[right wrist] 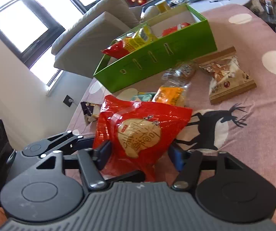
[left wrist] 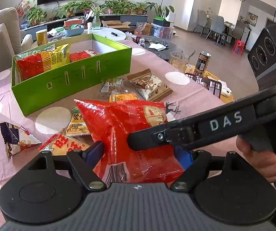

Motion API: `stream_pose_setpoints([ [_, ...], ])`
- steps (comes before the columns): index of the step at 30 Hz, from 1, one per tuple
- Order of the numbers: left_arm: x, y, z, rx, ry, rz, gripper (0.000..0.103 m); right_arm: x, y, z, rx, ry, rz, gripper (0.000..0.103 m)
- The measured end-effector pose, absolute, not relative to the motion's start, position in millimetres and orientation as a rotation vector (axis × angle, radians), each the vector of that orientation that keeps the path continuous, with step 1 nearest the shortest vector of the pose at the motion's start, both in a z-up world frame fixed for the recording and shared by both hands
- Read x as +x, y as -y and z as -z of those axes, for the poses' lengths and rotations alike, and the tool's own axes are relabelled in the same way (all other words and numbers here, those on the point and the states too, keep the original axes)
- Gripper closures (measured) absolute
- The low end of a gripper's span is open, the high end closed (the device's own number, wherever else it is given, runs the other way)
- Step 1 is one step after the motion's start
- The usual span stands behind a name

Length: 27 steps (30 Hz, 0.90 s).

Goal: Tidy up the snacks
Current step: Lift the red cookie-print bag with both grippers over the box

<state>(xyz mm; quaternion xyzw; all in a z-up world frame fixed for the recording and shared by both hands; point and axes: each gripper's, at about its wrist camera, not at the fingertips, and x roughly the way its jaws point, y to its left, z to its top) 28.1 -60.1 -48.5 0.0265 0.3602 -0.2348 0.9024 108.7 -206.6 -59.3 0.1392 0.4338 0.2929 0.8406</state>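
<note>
**Red snack bag held by both grippers, box partly filled**

A large crinkly red plastic snack bag [left wrist: 130, 134] sits near the cameras, raised above a pink surface [left wrist: 191, 96] with white dots and a black deer print. The left gripper [left wrist: 140, 152] has its blue pads on either side of the bag's lower part, pressing the wrapper between them. The right gripper [right wrist: 140, 153], steered by a person's hand [left wrist: 261, 154], is closed as far as the bag allows and clamps the same bag from the right.

Farther back and to the left stands an open, long green cardboard box [left wrist: 76, 80]. It already holds a red-and-yellow packet [left wrist: 41, 61] and another red packet [left wrist: 84, 54]; its far right end looks empty.

Much appears left to do. Still loose on the surface are a brown-and-white nut pouch [left wrist: 151, 84], a clear packet with an orange label [left wrist: 118, 90], a small yellow sachet [left wrist: 76, 123], an orange-and-red packet [left wrist: 66, 144] and a dark blue triangular packet [left wrist: 17, 136].
</note>
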Motion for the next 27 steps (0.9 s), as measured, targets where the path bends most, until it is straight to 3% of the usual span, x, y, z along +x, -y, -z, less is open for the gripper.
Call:
stream_pose_setpoints([
  [27, 75, 61, -20, 0.041, -0.526, 0.387, 0.030, 150, 192, -10, 0.222, -0.668, -0.627, 0.051],
])
